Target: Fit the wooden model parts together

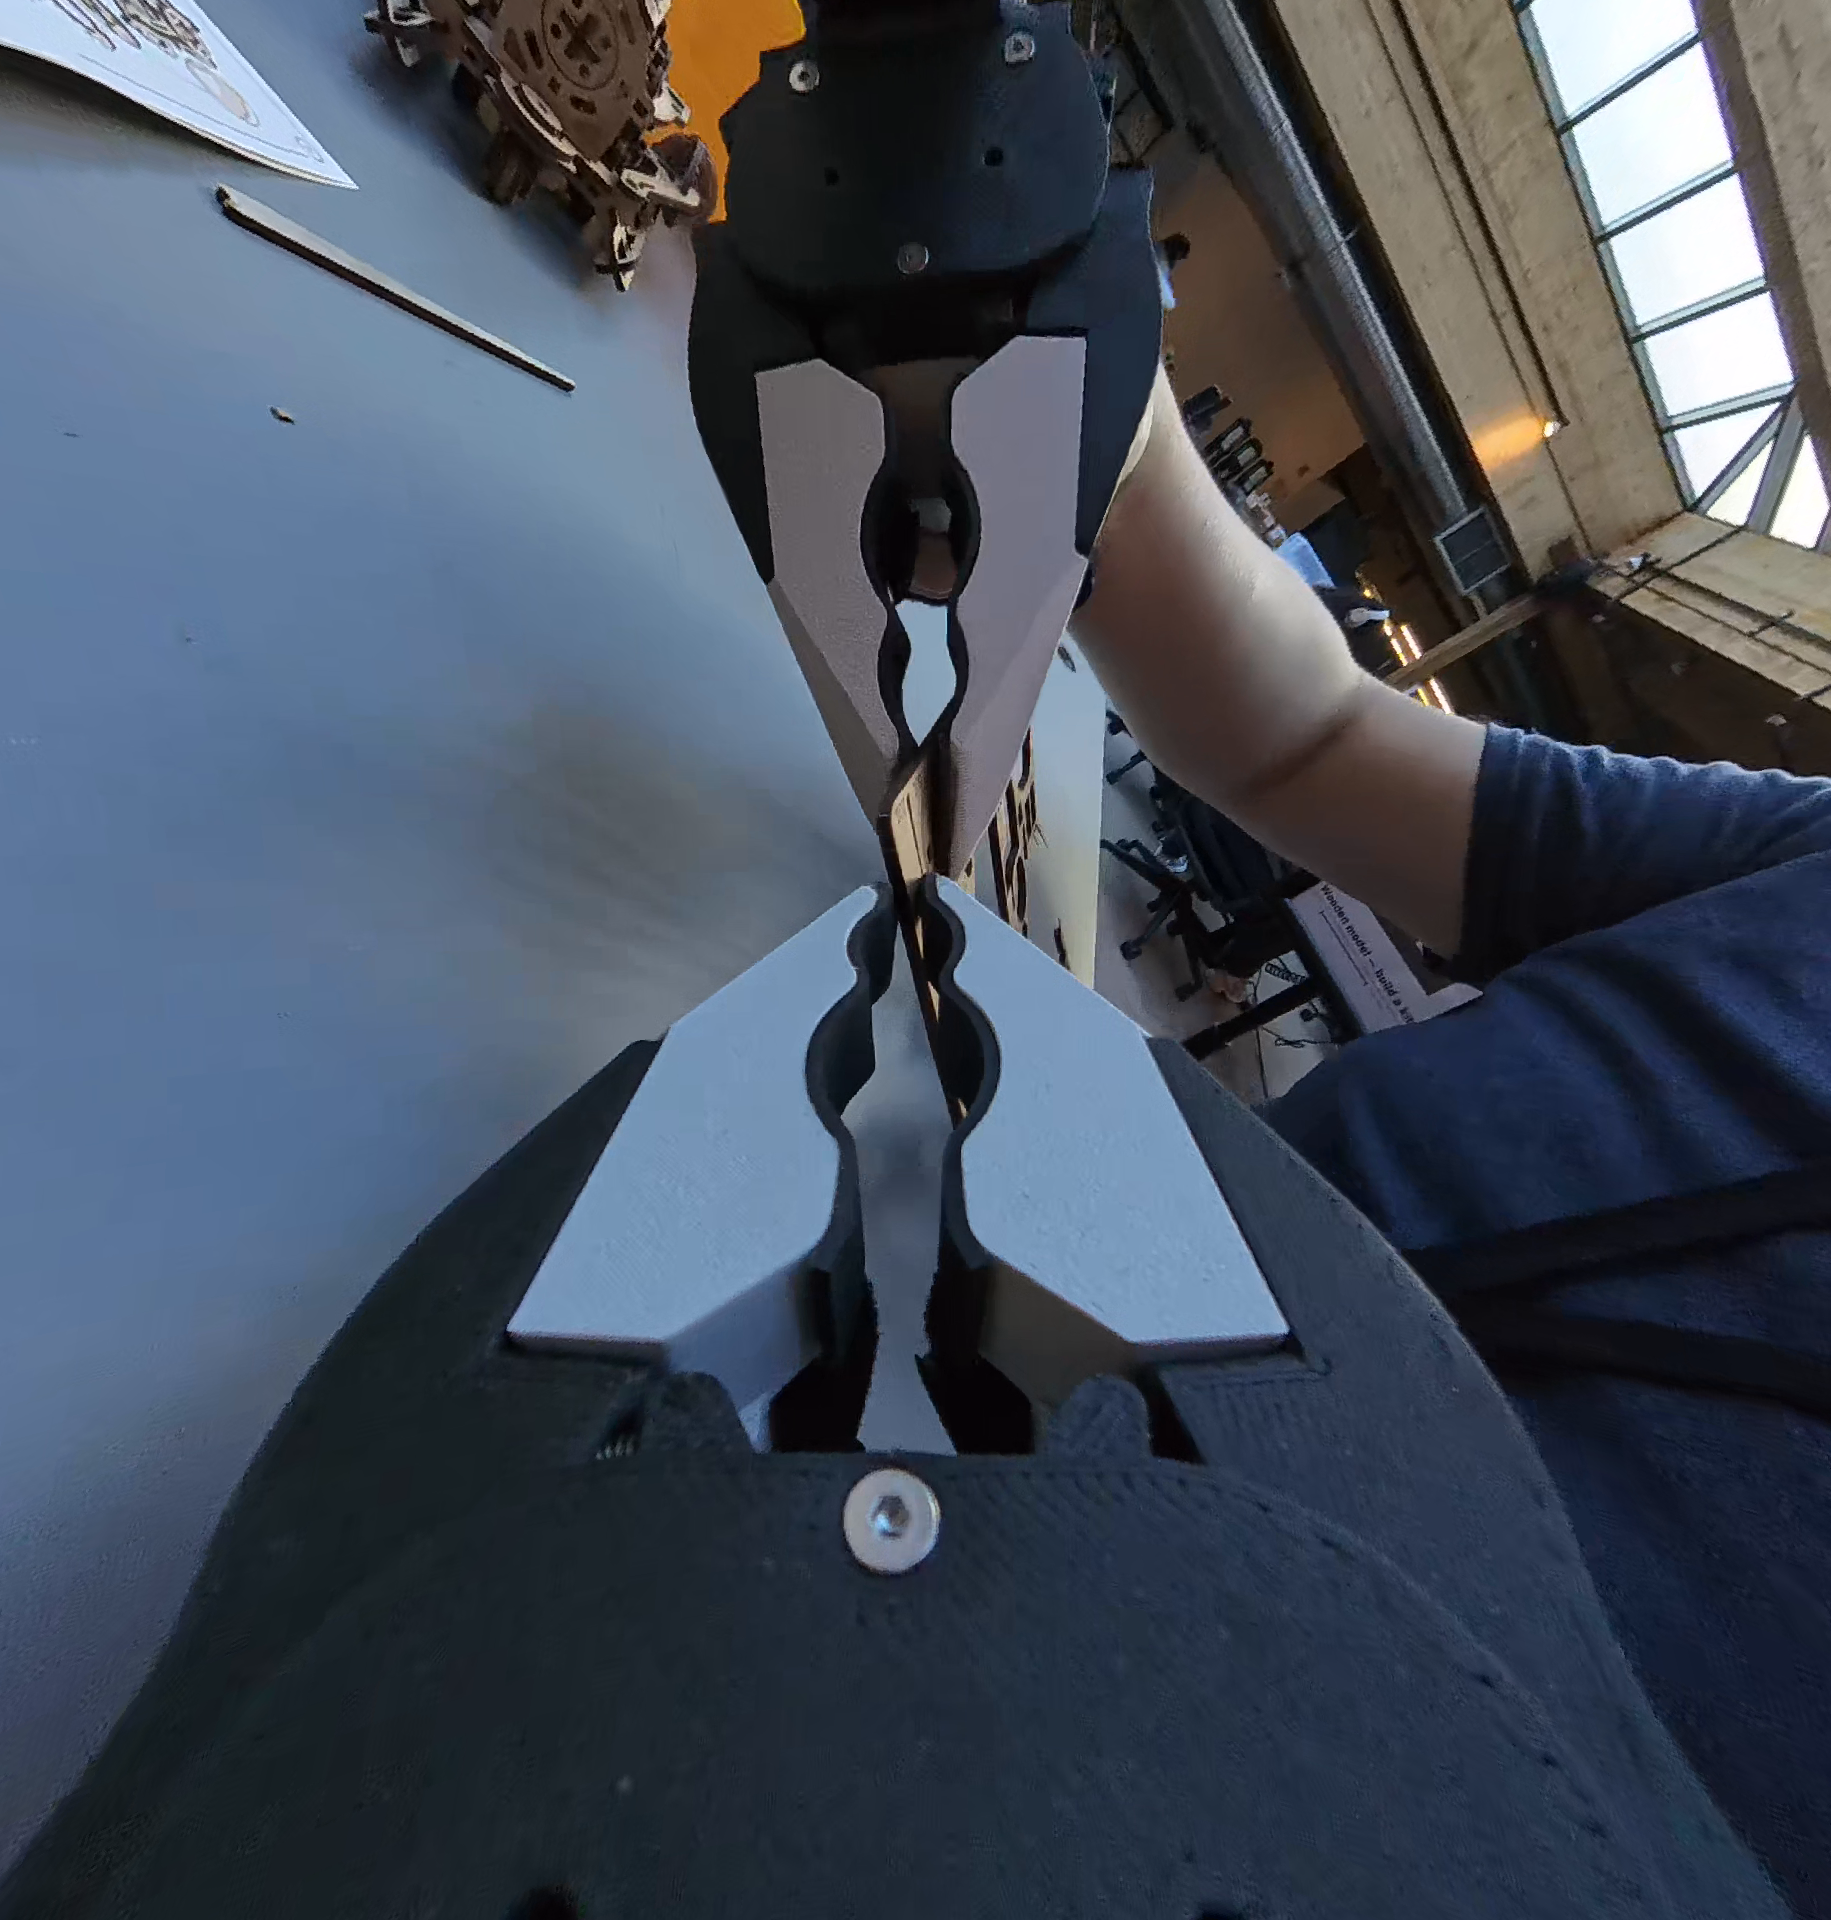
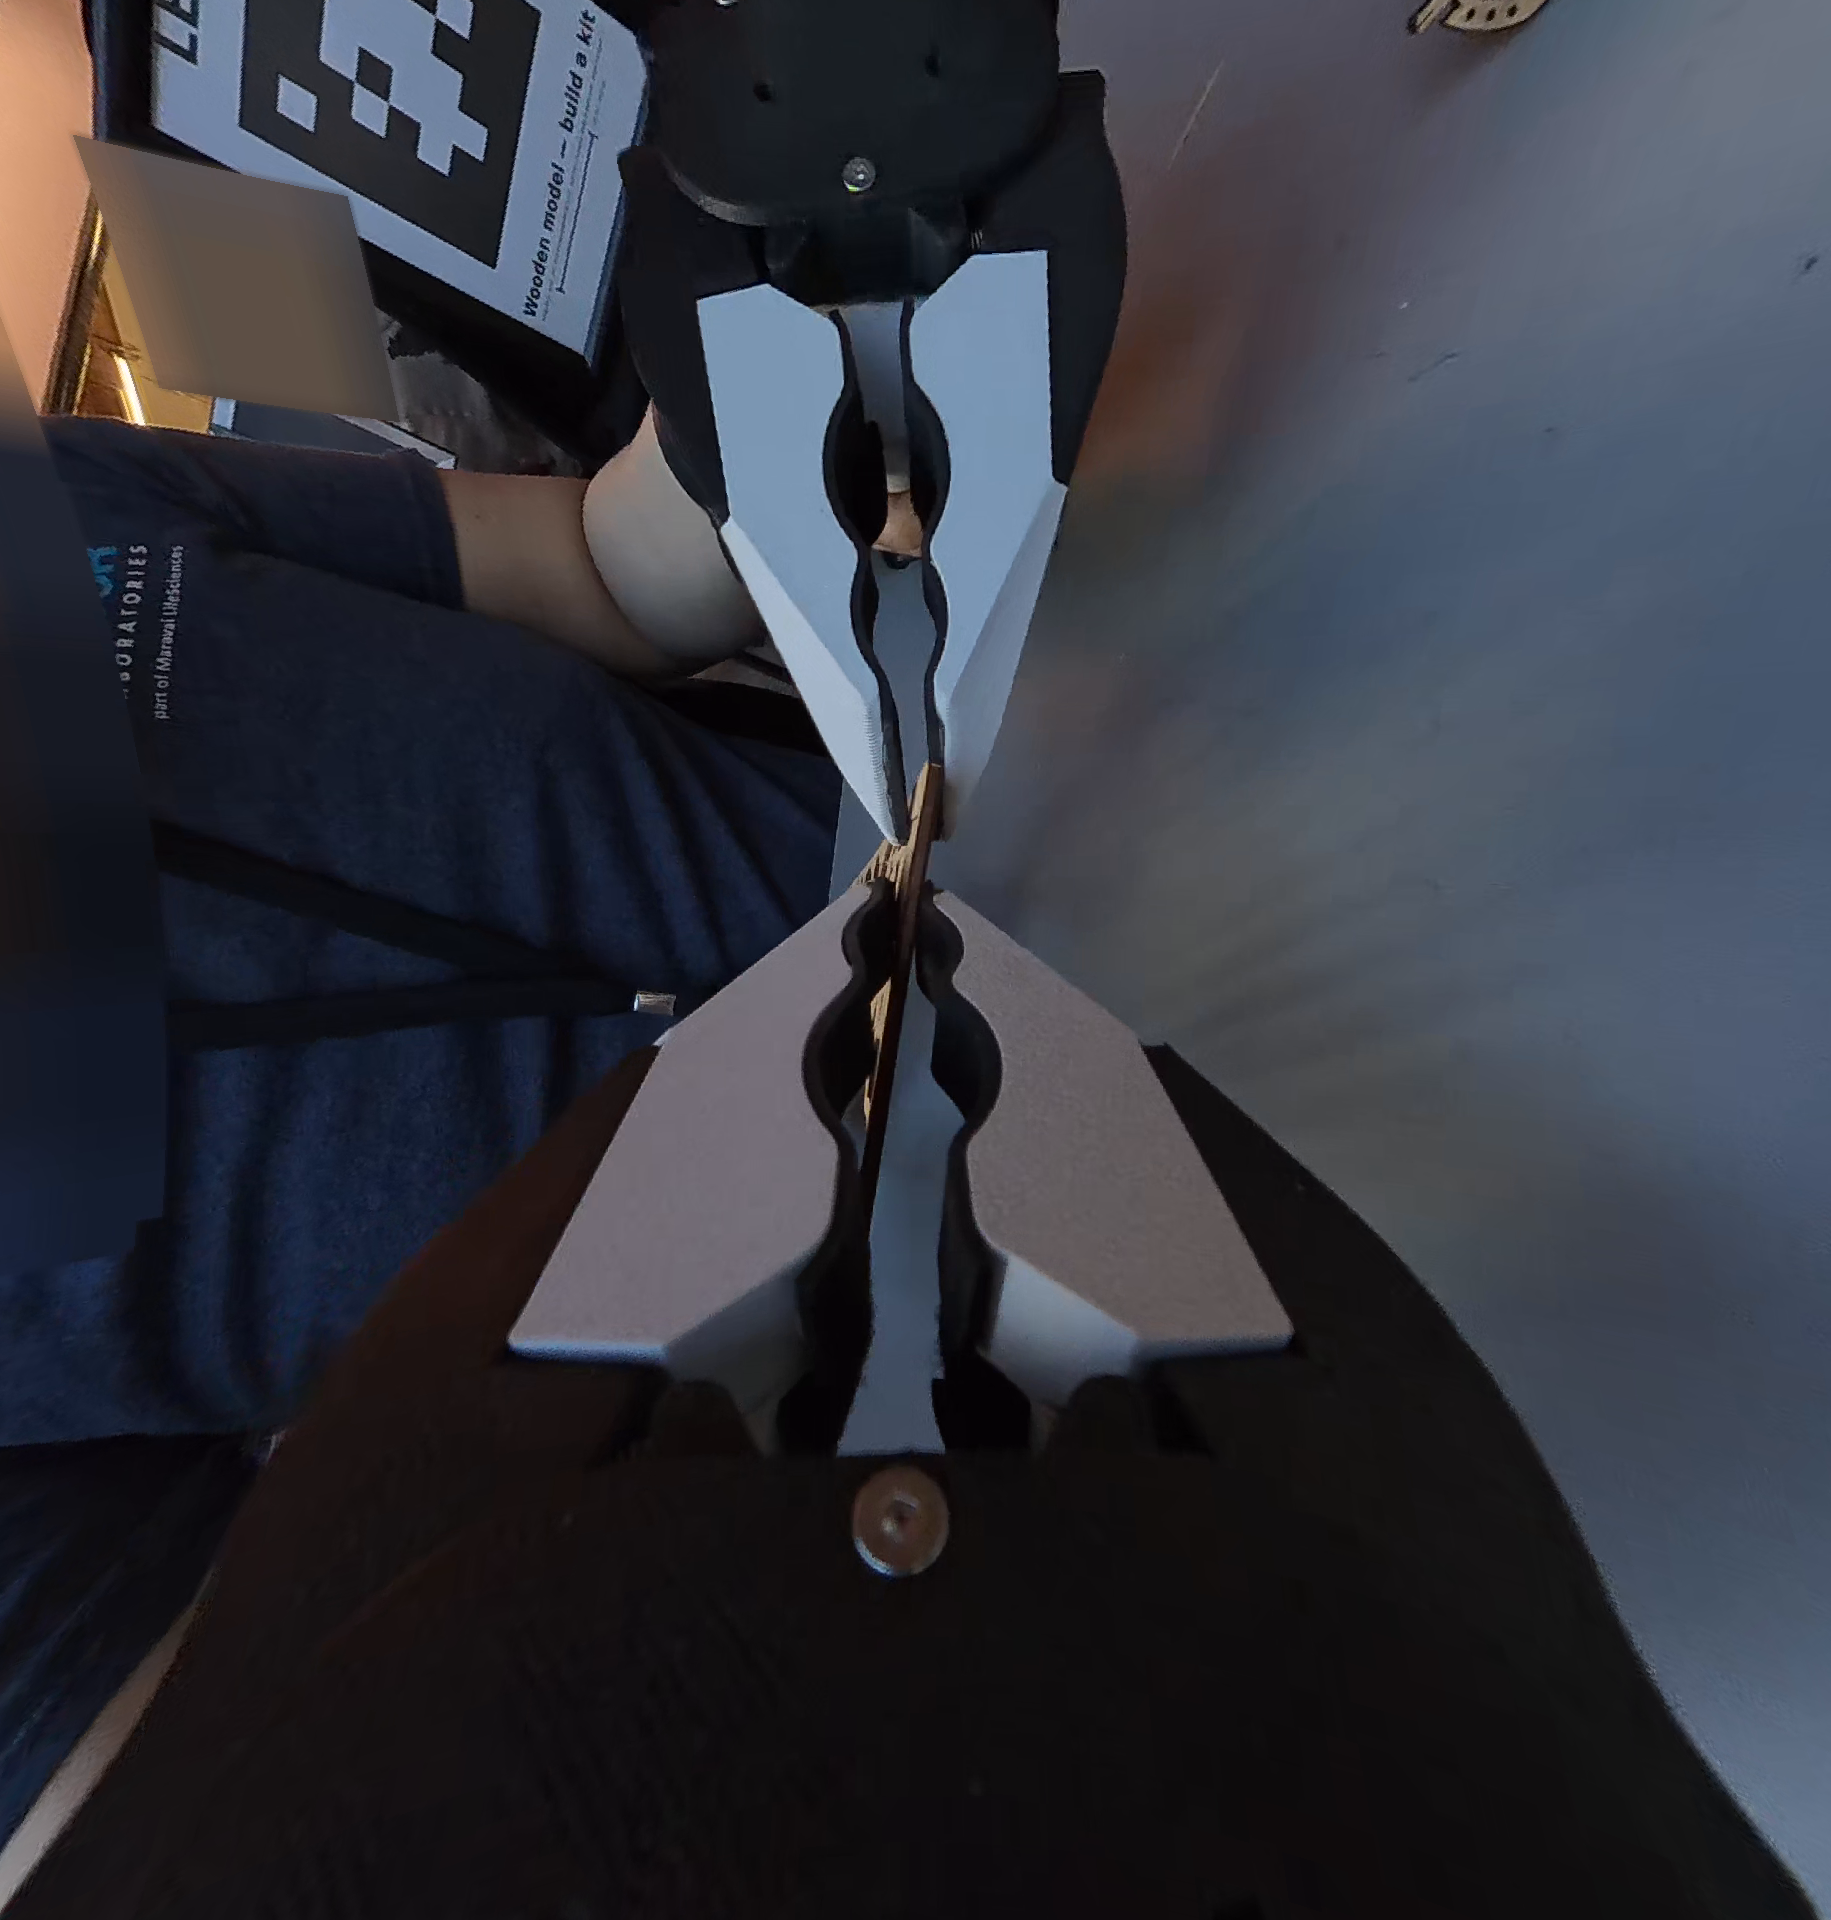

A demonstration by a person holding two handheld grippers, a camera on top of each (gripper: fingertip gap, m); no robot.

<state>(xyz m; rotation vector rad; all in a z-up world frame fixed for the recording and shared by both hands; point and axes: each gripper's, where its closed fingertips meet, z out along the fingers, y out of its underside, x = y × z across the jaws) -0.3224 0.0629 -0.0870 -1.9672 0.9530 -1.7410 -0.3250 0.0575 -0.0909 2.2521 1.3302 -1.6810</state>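
Thin flat wooden part seen edge-on, left gripper and right gripper tip-to-tip, both clamped on it, wavy-padded fingers, matte grey table.

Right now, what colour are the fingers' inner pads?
Black, wavy-edged, on pale grey fingers; clearest in the left wrist view.
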